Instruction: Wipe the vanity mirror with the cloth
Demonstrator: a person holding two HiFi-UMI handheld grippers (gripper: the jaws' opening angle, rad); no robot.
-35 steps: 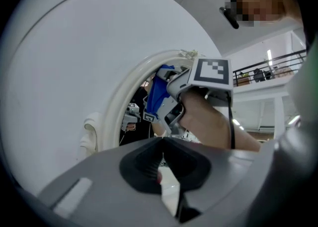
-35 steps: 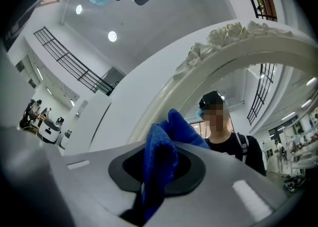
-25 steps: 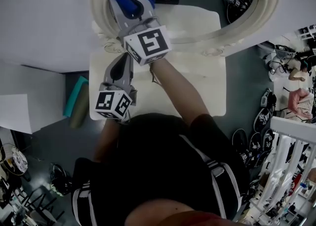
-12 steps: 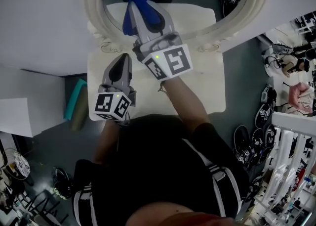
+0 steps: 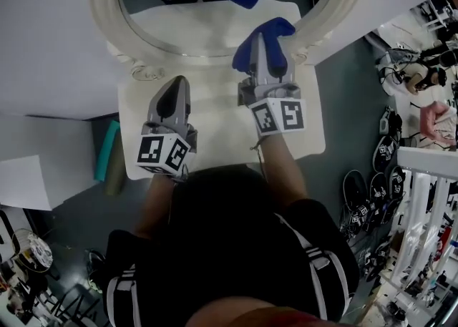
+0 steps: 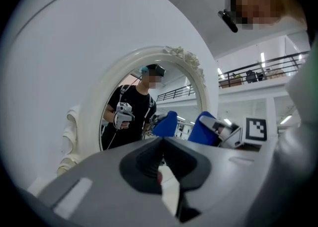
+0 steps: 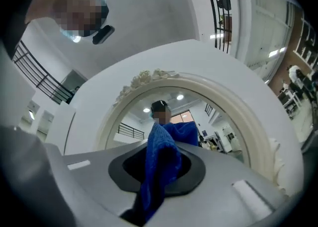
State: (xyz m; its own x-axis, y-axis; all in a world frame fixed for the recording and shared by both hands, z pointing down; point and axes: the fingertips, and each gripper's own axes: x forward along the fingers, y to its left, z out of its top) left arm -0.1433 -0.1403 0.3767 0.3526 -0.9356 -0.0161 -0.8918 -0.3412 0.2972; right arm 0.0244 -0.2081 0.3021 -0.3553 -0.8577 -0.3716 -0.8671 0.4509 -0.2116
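Observation:
The oval vanity mirror [image 5: 215,25] in its ornate cream frame [image 5: 102,11] stands at the back of a small white table [image 5: 215,114]. My right gripper [image 5: 266,45] is shut on a blue cloth [image 5: 250,50], which lies at the mirror's lower right rim; the glass reflects it. From the right gripper view the cloth [image 7: 159,171] hangs between the jaws in front of the mirror frame [image 7: 238,107]. My left gripper [image 5: 174,89] rests over the table below the mirror's lower left, jaws together and holding nothing. Its own view shows the frame [image 6: 198,79] and the cloth [image 6: 203,126].
A white wall backs the mirror. On the dark floor at the left lie a teal roll [image 5: 109,150] and a white sheet [image 5: 21,182]. Shoes and cables [image 5: 372,189] crowd the floor at the right beside a white railing [image 5: 422,197].
My right gripper has swept the blue cloth from the mirror's upper left across and down to its lower right rim. The left gripper has stayed in place.

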